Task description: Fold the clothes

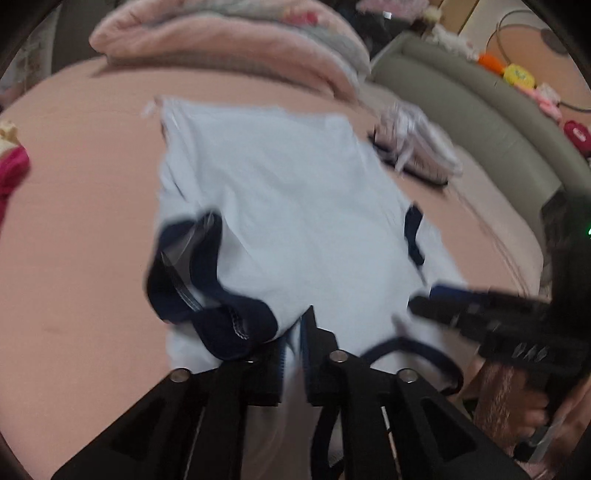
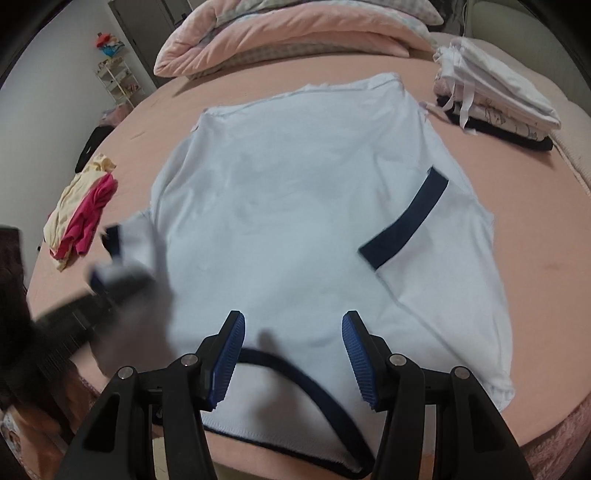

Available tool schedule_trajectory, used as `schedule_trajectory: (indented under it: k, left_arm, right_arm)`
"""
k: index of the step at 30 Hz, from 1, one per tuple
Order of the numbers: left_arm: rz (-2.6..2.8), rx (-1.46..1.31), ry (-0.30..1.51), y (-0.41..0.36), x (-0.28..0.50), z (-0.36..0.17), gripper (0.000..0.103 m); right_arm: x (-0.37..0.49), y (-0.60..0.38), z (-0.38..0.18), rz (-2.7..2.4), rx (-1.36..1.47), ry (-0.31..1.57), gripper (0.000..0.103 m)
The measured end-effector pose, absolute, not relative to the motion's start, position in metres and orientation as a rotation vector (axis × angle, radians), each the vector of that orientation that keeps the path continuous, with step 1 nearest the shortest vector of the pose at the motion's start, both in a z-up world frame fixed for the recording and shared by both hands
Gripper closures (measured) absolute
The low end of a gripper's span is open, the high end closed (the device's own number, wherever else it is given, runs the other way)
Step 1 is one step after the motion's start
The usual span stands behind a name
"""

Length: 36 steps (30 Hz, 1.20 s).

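A pale blue T-shirt (image 2: 306, 192) with navy trim lies on the pink bed, its collar nearest me. Its right sleeve with a navy cuff (image 2: 410, 221) is folded in over the body. My left gripper (image 1: 293, 354) is shut on the left sleeve, whose navy cuff (image 1: 207, 295) bunches just left of the fingers; it shows blurred in the right wrist view (image 2: 118, 273). My right gripper (image 2: 293, 354) is open and empty above the navy collar (image 2: 295, 365); it shows in the left wrist view (image 1: 436, 306) at the shirt's right edge.
A stack of folded clothes (image 2: 491, 107) sits at the back right of the bed. A rolled pink quilt (image 2: 280, 33) lies along the far side. A red and cream garment (image 2: 81, 218) lies at the left. A grey-green headboard (image 1: 480, 110) curves on the right.
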<state>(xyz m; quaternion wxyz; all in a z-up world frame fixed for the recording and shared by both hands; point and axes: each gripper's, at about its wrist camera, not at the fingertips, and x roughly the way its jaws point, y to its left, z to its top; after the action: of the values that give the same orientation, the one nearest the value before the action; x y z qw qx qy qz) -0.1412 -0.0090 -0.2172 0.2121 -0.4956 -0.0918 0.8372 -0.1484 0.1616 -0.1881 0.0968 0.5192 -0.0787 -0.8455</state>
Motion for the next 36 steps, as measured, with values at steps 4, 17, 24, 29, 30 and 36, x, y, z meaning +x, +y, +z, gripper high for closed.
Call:
schedule_trajectory:
  k: [4, 17, 24, 29, 30, 36]
  left_arm:
    - [2.282, -1.253, -0.321, -0.013, -0.122, -0.198, 0.036]
    - [2.405, -1.149, -0.600, -0.099, -0.092, -0.178, 0.036]
    - [2.454, -1.344, -0.860, -0.153, -0.088, -0.213, 0.037]
    - [2.414, -1.342, -1.182, -0.190, -0.079, -0.239, 0.038]
    - [2.431, -1.338, -1.199, -0.193, -0.078, -0.238, 0.038]
    - [2.560, -1.190, -1.384, -0.218, -0.064, -0.224, 0.038]
  right_arm:
    - [-0.165, 0.154, -0.169, -2.460, 1.445, -0.230, 0.048]
    - [-0.167, 0.051, -0.163, -2.286, 1.280, 0.065, 0.048]
    - [-0.187, 0.003, -0.152, -2.233, 1.269, 0.115, 0.048]
    - [-0.174, -0.035, -0.151, -2.171, 1.228, 0.250, 0.048]
    - [-0.171, -0.042, -0.152, -2.159, 1.225, 0.279, 0.048]
    - [-0.143, -0.079, -0.162, -2.094, 1.199, 0.492, 0.048]
